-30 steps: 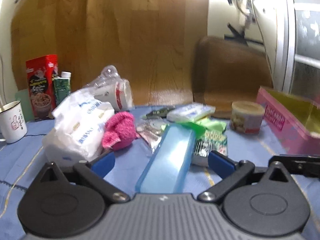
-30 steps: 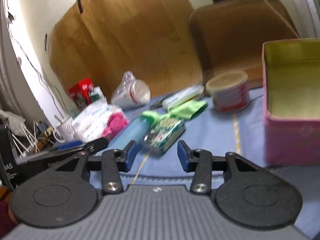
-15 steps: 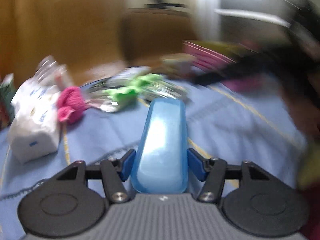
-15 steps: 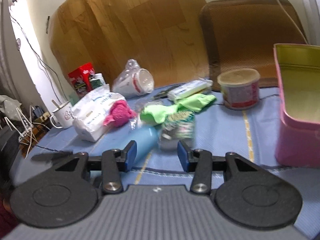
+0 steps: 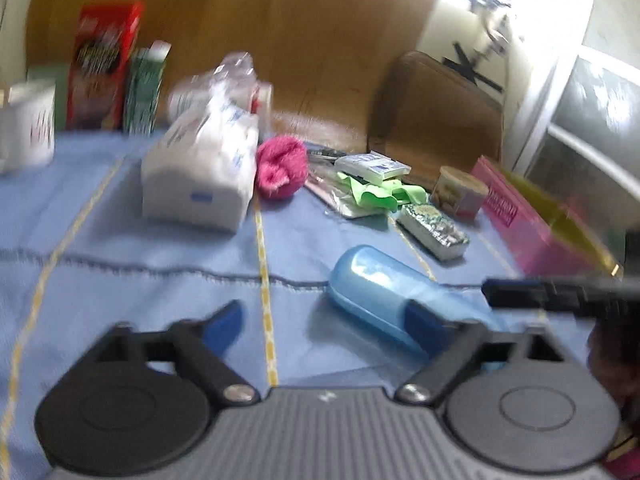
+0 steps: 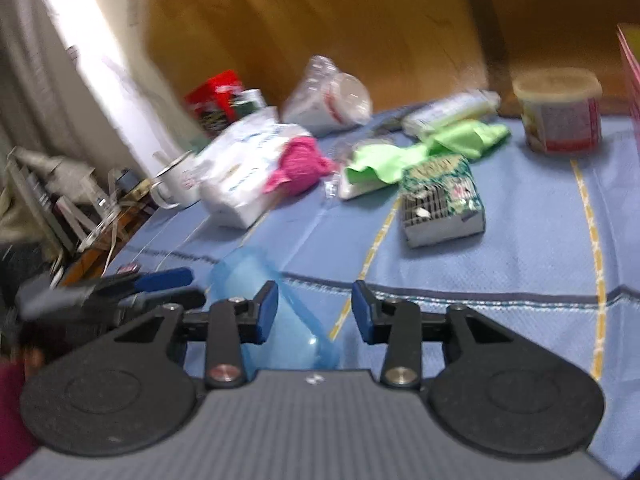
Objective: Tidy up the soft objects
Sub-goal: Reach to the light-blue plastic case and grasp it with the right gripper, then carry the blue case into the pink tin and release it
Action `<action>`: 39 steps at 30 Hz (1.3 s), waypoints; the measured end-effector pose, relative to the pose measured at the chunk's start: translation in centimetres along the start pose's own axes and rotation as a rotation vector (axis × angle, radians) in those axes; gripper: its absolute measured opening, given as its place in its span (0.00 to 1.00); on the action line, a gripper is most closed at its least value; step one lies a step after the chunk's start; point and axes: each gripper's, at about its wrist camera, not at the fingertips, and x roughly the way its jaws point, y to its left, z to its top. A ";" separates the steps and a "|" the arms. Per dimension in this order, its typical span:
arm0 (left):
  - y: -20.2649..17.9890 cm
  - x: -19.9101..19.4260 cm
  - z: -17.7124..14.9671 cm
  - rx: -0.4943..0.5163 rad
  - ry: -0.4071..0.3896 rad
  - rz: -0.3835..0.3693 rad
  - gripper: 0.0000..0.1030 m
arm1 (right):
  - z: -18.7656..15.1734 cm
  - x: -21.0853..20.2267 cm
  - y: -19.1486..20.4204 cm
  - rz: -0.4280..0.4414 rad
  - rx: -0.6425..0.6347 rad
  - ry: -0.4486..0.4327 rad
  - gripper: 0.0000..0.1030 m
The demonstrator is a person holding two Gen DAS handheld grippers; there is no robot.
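Observation:
A pink fuzzy cloth (image 5: 280,168) lies against a white tissue pack (image 5: 200,176) at the back of the blue tablecloth; both also show in the right wrist view, cloth (image 6: 300,164) and pack (image 6: 244,168). A green cloth (image 5: 376,192) (image 6: 424,148) lies to their right. A blue plastic case (image 5: 384,300) (image 6: 264,308) lies on the cloth near both grippers. My left gripper (image 5: 328,320) is open and empty, its right finger beside the case. My right gripper (image 6: 314,312) is open and empty above the case's end.
A pink box with a yellow inside (image 5: 536,224) stands at the right. A round tub (image 6: 560,112), a green patterned packet (image 6: 444,196), a white mug (image 6: 180,184), a red carton (image 5: 104,64) and bagged cups (image 6: 332,96) crowd the back. The table's left edge (image 6: 132,248) drops off.
My left gripper has let go of the blue case, opened wide and swung left. The case now lies on the cloth. My right gripper moved closer to it.

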 end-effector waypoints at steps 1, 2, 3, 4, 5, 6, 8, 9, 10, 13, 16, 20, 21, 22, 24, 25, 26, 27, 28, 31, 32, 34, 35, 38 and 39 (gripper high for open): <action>0.2 0.0 0.3 -0.016 -0.006 -0.025 0.98 | -0.2 -0.5 0.5 0.008 -0.047 -0.001 0.55; 0.3 0.3 0.9 -0.018 -0.010 -0.046 0.99 | -0.4 -1.0 0.9 0.006 -0.088 -0.003 0.66; 0.2 0.5 1.3 -0.018 -0.015 -0.053 1.00 | -0.7 -1.2 1.4 -0.003 -0.134 -0.004 0.70; 0.0 0.8 1.7 -0.019 -0.017 -0.052 1.00 | -0.9 -1.1 1.9 -0.015 -0.165 -0.001 0.75; -0.3 1.3 2.1 -0.027 -0.004 -0.048 1.00 | -1.2 -1.0 2.4 -0.024 -0.198 0.007 0.75; -0.4 1.7 2.3 -0.041 0.016 -0.047 1.00 | -1.4 -0.7 2.6 -0.024 -0.215 0.013 0.75; -0.9 2.8 2.4 -0.083 0.070 -0.079 0.99 | -1.8 -0.1 3.4 -0.023 -0.234 0.017 0.75; -1.3 3.1 2.3 -0.100 0.093 -0.098 0.99 | -2.0 0.1 3.7 -0.022 -0.242 0.020 0.75; -1.6 3.4 2.2 -0.108 0.111 -0.105 0.98 | -2.2 0.4 4.1 -0.025 -0.255 0.023 0.75; -2.7 4.1 1.6 -0.122 0.157 -0.097 0.93 | -2.8 1.3 4.8 -0.056 -0.307 0.027 0.75; -3.4 4.7 1.3 -0.135 0.164 -0.096 0.79 | -2.9 2.1 4.7 -0.071 -0.305 0.044 0.75; -4.3 5.4 1.3 -0.130 0.152 -0.086 0.67 | -3.4 3.0 4.6 -0.080 -0.321 0.055 0.54; -4.6 5.5 1.3 -0.138 0.156 -0.097 0.66 | -3.7 2.9 4.9 -0.098 -0.332 0.047 0.54; -4.8 5.6 1.5 -0.149 0.158 -0.110 0.63 | -3.9 2.7 5.0 -0.116 -0.344 0.040 0.54; -5.7 5.4 2.2 -0.137 0.143 -0.130 0.61 | -4.1 1.8 4.9 -0.141 -0.338 0.011 0.54; -6.6 5.3 2.7 -0.112 0.127 -0.138 0.60 | -3.9 1.2 4.7 -0.148 -0.326 -0.014 0.54; -7.5 5.3 3.4 -0.085 0.111 -0.148 0.60 | -3.7 0.6 4.5 -0.157 -0.316 -0.042 0.54; -8.5 5.3 4.1 -0.056 0.096 -0.160 0.60 | -3.4 -0.2 4.2 -0.170 -0.311 -0.076 0.54; -9.8 5.5 5.1 -0.026 0.082 -0.177 0.60 | -3.1 -1.0 4.0 -0.189 -0.309 -0.113 0.54; -14.4 6.8 7.8 0.075 0.063 -0.230 0.60 | -2.0 -3.6 3.1 -0.287 -0.316 -0.232 0.54; -16.1 7.5 8.5 0.109 0.059 -0.249 0.60 | -1.7 -4.4 2.6 -0.321 -0.315 -0.263 0.54; -19.7 9.4 9.7 0.172 0.061 -0.293 0.60 | -1.1 -6.1 1.1 -0.396 -0.300 -0.320 0.54; -21.3 10.4 10.1 0.196 0.066 -0.314 0.60 | -0.8 -7.0 0.1 -0.432 -0.280 -0.344 0.54; -26.4 14.1 10.6 0.258 0.096 -0.387 0.60 | -0.1 -9.8 -3.6 -0.534 -0.209 -0.394 0.54; -27.9 15.4 10.7 0.266 0.112 -0.407 0.60 | 0.0 -10.5 -4.7 -0.568 -0.191 -0.402 0.54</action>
